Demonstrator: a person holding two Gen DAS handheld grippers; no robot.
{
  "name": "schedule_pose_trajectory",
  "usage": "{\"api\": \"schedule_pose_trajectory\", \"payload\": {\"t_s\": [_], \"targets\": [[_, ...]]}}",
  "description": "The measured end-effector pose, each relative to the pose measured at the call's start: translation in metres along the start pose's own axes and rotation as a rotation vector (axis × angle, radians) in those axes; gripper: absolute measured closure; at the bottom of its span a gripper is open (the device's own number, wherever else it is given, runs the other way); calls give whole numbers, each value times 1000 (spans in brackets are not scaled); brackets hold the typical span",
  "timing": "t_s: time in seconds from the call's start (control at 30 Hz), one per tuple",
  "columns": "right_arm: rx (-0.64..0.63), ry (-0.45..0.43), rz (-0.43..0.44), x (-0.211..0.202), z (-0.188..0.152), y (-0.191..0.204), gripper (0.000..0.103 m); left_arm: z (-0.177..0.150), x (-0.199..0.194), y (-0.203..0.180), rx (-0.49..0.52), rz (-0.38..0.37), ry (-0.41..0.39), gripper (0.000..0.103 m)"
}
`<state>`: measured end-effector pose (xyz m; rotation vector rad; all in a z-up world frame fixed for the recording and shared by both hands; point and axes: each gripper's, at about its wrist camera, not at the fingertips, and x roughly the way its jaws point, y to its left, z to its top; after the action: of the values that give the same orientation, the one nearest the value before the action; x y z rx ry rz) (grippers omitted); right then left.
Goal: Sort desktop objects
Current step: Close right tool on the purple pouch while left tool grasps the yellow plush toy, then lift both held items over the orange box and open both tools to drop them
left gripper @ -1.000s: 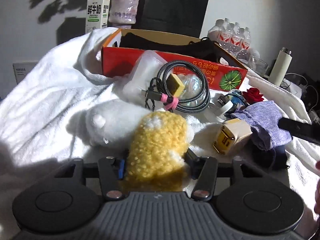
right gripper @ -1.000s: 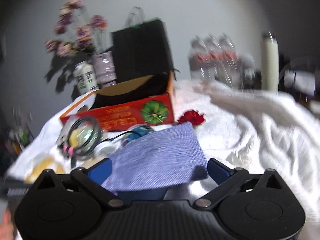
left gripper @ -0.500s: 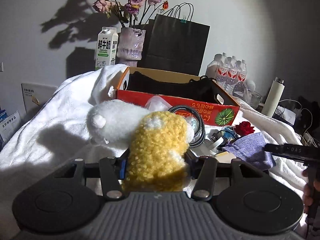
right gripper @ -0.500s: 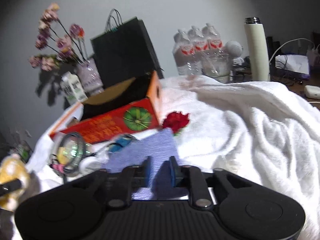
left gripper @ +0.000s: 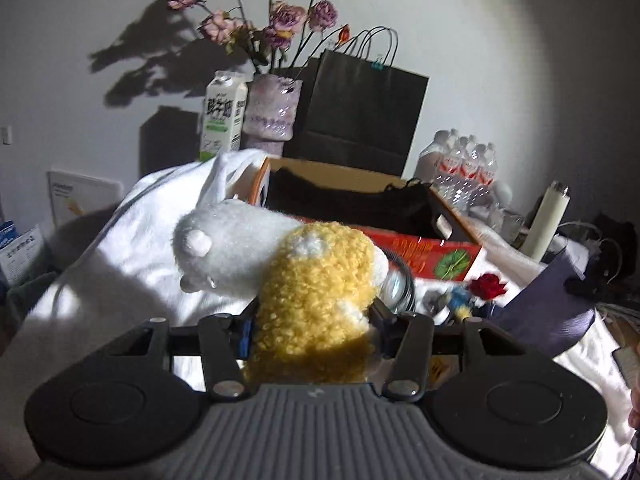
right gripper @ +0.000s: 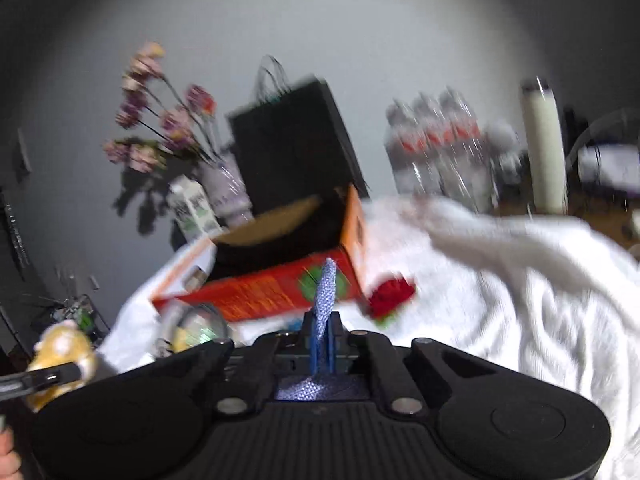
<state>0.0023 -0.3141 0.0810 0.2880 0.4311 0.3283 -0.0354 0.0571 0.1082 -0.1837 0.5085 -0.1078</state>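
My left gripper [left gripper: 312, 320] is shut on a yellow and white plush toy [left gripper: 316, 300] and holds it above the white blanket [left gripper: 132, 248]. The toy also shows at the far left of the right wrist view [right gripper: 60, 356]. My right gripper [right gripper: 322, 328] is shut on a blue-purple cloth [right gripper: 325, 300], which stands up thin between the fingers; it hangs lifted at the right of the left wrist view [left gripper: 548, 304]. An open orange-red cardboard box [left gripper: 416, 244] with dark fabric inside lies ahead, also in the right wrist view [right gripper: 264, 292].
A coiled cable [left gripper: 400, 284], a red rose [left gripper: 488, 286] and small items lie before the box. Behind stand a milk carton [left gripper: 222, 116], a vase of flowers [left gripper: 272, 112], a black paper bag [left gripper: 360, 112], water bottles [left gripper: 460, 172] and a white flask [left gripper: 548, 220].
Both grippers have risen. The left one lifted the plush toy off the blanket. The right one closed on the blue-purple cloth and raised it from the pile.
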Motion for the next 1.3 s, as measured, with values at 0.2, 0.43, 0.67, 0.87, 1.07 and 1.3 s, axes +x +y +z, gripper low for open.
{"api": "schedule_pose_trajectory", "payload": {"t_s": [0.2,0.43,0.67,0.87,1.07,1.3], "targets": [[-166,-91,110,-11,75,47,99,80,31,6,-24,-97,9,50],[-225,-119,139,100,165,92,99,162,161,2,-45,-19,34,49],[-192,177,-164,307,156,57,99,154,319,15,-110,64,318,49],[-204,357,-240,365,122,34,89,143,370,-2,5,105,372,35],[-282,446,-224,372,127,45,54,153,366,12,-93,31,428,19],[-290,417,-198,335,148,62,22,187,308,9,-64,103,356,4]]}}
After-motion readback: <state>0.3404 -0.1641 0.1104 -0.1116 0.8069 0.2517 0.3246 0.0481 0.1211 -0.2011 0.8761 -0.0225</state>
